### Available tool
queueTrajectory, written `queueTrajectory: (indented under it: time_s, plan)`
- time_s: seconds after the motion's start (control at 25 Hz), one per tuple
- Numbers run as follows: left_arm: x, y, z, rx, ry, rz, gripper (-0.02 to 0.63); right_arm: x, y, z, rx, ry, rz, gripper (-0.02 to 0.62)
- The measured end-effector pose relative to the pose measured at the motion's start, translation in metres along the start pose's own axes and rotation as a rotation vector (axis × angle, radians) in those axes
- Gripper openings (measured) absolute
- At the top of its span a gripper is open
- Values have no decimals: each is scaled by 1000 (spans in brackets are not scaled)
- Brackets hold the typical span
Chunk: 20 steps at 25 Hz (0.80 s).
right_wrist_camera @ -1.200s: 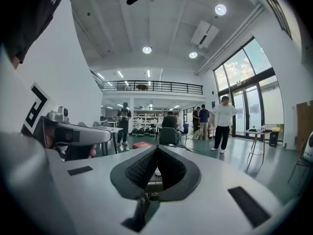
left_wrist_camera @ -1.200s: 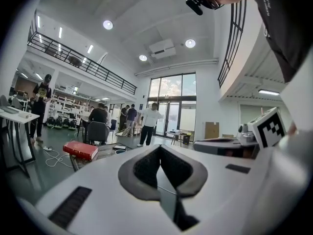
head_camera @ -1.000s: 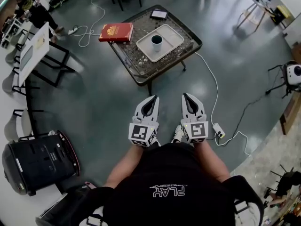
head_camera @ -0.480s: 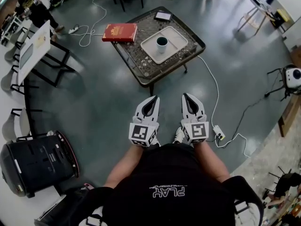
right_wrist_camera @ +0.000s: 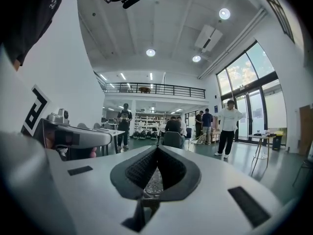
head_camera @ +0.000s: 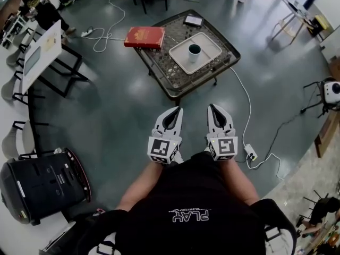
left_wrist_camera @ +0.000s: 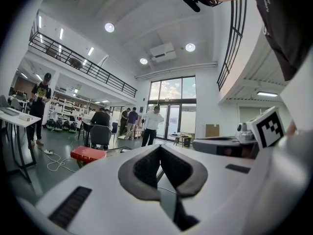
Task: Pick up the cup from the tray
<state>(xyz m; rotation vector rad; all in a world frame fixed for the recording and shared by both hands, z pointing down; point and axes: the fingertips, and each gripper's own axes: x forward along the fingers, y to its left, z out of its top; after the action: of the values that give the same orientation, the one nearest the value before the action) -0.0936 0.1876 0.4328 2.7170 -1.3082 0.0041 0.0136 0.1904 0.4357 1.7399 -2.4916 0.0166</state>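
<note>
One white round cup (head_camera: 194, 50) with a dark inside: stands upright, mouth up, long axis vertical, near the middle of one white rectangular tray (head_camera: 208, 47) on one dark square counter (head_camera: 166, 70). Also there: one red book (head_camera: 144, 36) at the left corner, one small dark flat device (head_camera: 193, 20). Two in all, left tongs (head_camera: 174, 111) and right tongs (head_camera: 214, 108): both pressed together on nothing, well apart from the counter.

The cup (head_camera: 194, 50) stands upright near the middle of the tray (head_camera: 211, 42), a small pale cup whose open mouth looks dark inside (its contents cannot be made out). The tray is a cream, rounded rectangle with a raised rim, lying flat and skewed on the low dark table (head_camera: 163, 68).
</note>
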Motion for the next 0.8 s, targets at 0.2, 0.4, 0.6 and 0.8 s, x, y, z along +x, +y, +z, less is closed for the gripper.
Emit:
queueTrajectory:
  time_s: [0.2,0.4,0.6,0.8]
  plan:
    - [6,11,7,4,-11,2,9,15,-5,9,-10,-15,-13,9]
    - [25,15,6,-5,-3,5,9,34,-19,10,9,-19,-15,9]
    - [62,17,3,5,8,4,9,64,-36,10,3,-25,19,9]
    - [98,23,3,3,17,24,9,95,-54,3,23,-14,66,9]
